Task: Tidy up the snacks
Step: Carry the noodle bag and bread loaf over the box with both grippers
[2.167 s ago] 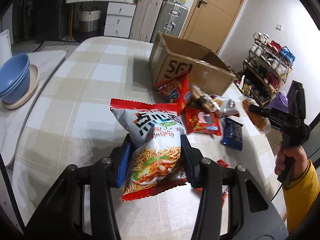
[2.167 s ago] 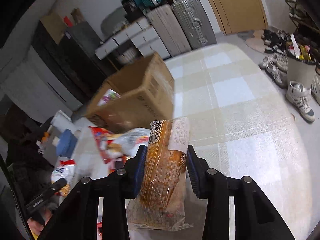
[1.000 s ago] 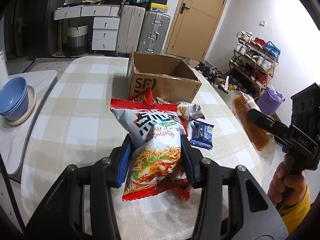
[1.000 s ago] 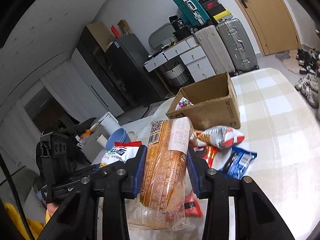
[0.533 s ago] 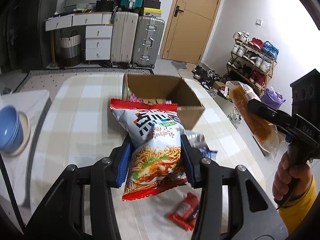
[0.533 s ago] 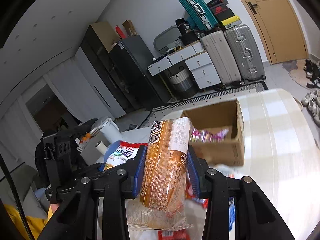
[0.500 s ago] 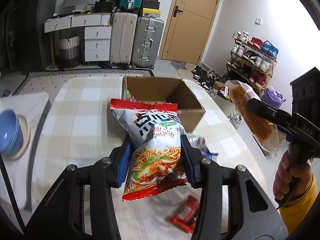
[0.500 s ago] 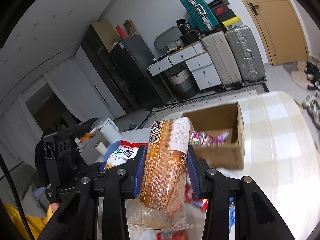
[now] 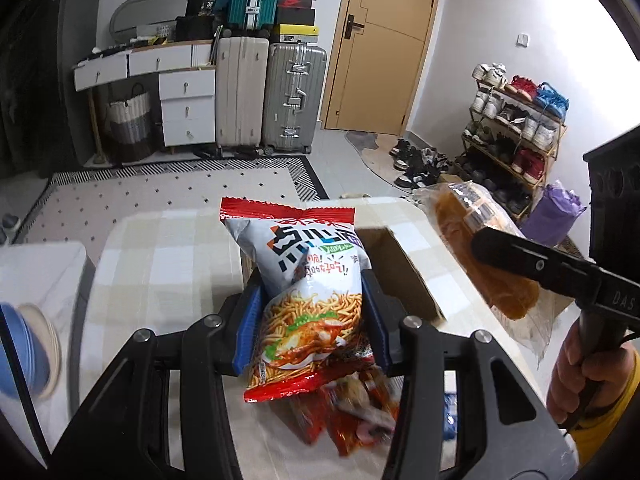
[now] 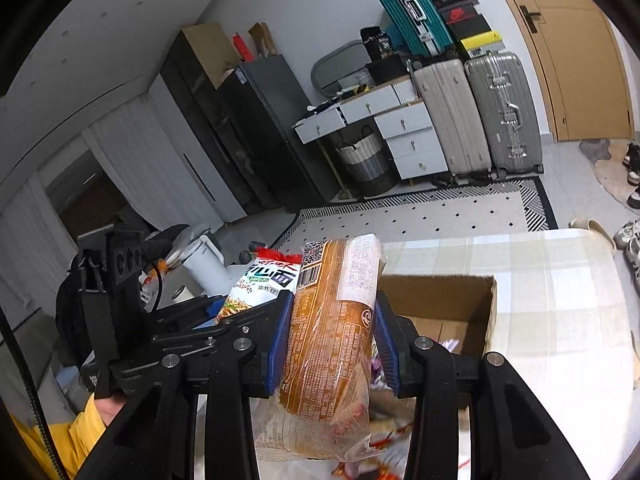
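Behind everything, a cluttered room is seen: suitcases, white drawers, a brown door and a shoe rack, all now filling far more of both views than a second ago, when the table dominated. A checked beige tablecloth [image 9: 160, 264] covers the table, and on it stands one open brown cardboard box [image 9: 404, 276], which has been brought much nearer and now lies directly ahead of and below both tools. From this it is judged that the carry is nearly over and that dropping into the box is the step next due.

Two packets are held aloft. One grey-and-red noodle-snack bag [image 9: 308, 280] is clamped upright between the blue pads of the left gripper [image 9: 310, 326], in front of the box's near wall. One long clear-wrapped orange-brown bread packet [image 10: 332, 328] is pinched tightly by the right gripper [image 10: 332, 344], above the box's near edge.

Counted otherwise: two blue bowls [image 9: 20, 352] are stacked at the left edge, and two upright suitcases stand at the wall. Loose red snack packets [image 9: 348, 408] lie blurred on the cloth under the left tool; at least two can be made out, and an exact count cannot be given. Some wrappers show inside the box, too hidden to count.
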### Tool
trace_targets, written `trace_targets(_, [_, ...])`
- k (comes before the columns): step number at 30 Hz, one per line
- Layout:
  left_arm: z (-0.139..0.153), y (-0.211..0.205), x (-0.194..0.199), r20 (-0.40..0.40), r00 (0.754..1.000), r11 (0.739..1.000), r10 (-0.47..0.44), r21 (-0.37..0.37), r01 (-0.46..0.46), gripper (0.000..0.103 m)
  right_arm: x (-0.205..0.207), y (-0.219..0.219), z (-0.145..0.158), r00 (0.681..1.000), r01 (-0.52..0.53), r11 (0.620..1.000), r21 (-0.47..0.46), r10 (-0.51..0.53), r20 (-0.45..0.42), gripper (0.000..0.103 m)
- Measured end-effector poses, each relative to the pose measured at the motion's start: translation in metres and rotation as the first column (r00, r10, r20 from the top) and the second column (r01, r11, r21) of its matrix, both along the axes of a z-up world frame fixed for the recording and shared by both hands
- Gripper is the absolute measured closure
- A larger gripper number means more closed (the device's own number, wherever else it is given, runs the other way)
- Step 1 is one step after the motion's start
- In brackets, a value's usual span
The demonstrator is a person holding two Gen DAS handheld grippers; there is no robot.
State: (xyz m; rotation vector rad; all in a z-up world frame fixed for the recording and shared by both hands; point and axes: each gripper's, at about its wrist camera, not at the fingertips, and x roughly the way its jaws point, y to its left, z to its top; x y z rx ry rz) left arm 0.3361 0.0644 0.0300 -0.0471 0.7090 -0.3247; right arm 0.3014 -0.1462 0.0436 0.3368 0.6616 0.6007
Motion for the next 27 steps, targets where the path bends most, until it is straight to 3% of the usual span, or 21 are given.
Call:
trace_targets(6, [-0.002, -0.019, 0.072, -0.040, 0.999, 0.999, -0.023, 0.024, 0.024, 0.060, 0.051, 0.004, -0.009, 0.999, 0.013, 0.999, -0.033, -0.014, -0.043, 0.064])
trace_targets(11, [-0.026, -0.040, 0.112, -0.080, 0.996, 0.996, -0.038, 0.074, 0.044, 0.060, 0.077, 0.011, -0.039, 0.994, 0.010, 0.998, -0.068, -0.017, -0.107, 0.064])
trace_targets(17, [-0.061, -0.060, 0.138, -0.128, 0.990, 0.992, -0.056, 0.110, 0.070, 0.060, 0.092, 0.009, -0.069, 0.987, 0.011, 0.997, -0.072, -0.022, -0.158, 0.064])
trace_targets(27, [-0.103, -0.063, 0.145, -0.167, 0.984, 0.991, -0.058, 0.109, 0.077, 0.060, 0.099, 0.006, -0.096, 0.975, 0.008, 0.993, -0.115, -0.033, -0.220, 0.064])
